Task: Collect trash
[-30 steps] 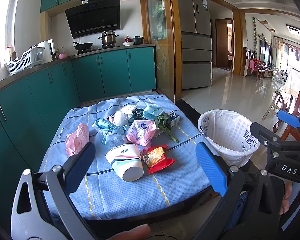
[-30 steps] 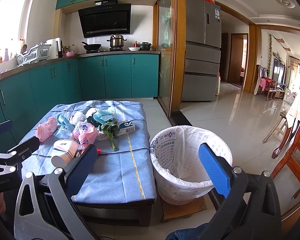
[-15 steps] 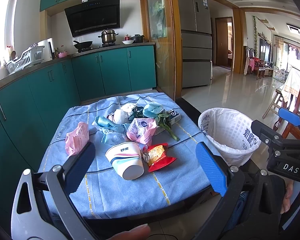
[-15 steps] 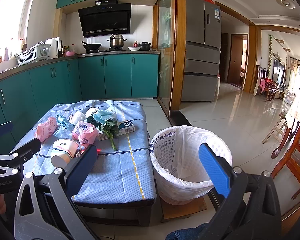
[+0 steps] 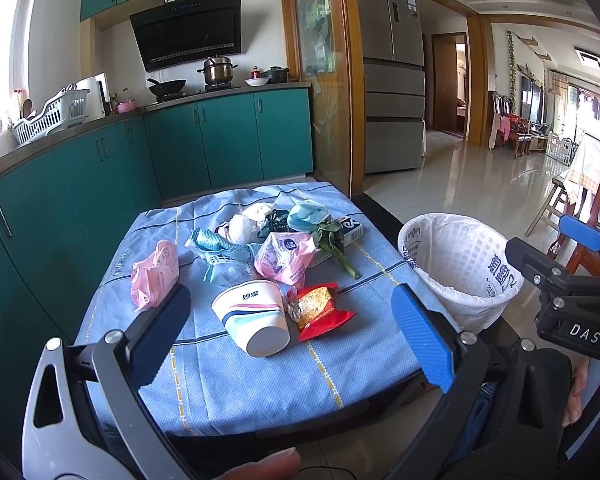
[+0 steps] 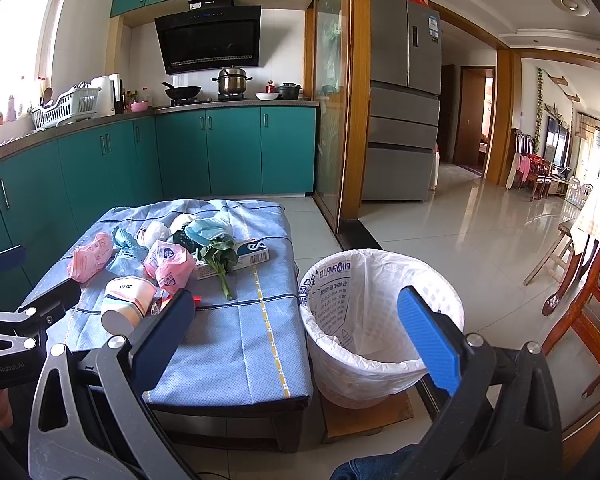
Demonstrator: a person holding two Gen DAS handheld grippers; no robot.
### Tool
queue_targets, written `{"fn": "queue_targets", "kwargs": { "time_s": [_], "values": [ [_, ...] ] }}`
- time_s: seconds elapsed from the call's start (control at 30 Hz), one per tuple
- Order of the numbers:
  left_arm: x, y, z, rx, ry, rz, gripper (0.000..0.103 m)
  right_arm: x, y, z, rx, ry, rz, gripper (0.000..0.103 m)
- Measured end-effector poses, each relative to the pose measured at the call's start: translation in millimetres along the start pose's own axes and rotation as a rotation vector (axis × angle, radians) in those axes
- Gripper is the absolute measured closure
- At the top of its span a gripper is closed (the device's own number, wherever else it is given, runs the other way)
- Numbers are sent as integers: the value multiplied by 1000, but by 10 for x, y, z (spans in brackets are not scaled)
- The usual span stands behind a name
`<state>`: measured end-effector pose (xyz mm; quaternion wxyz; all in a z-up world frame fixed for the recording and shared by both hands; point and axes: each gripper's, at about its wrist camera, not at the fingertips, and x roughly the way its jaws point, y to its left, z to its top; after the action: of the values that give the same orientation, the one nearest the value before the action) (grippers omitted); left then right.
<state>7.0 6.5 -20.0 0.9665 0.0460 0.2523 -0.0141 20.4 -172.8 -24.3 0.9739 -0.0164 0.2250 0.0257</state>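
On the blue-cloth table [image 5: 260, 380] at 12 o'clock of the left gripper [image 5: 292, 332]: tipped paper cup [image 5: 254, 316], red snack wrapper [image 5: 320, 310], pink bags, leafy stalk. Lined bin [image 6: 376, 320] on floor at 3 o'clock of table. Left gripper and right gripper [image 6: 296, 340] both spread wide, empty, short of the table.

Left wrist view: looks from near edge of table [image 5: 236, 384], angled slightly down, facing kitchen cabinets; litter pile close ahead, bin [image 5: 458, 268] at right. Right wrist view: set further right and back, same heading; bin [image 6: 380, 328] nearest, centre frame, table [image 6: 236, 352] at left. Shared: table, litter, bin, cabinets, fridge. Each view catches other gripper at frame edge.
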Motion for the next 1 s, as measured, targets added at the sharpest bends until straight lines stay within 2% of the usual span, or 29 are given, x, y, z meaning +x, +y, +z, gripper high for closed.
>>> {"fn": "queue_targets", "kwargs": {
  "time_s": [1.0],
  "values": [
    [32,48,-42,-4,15,2,3,-6,-1,-12,0,1,-3,3]
  ]
}}
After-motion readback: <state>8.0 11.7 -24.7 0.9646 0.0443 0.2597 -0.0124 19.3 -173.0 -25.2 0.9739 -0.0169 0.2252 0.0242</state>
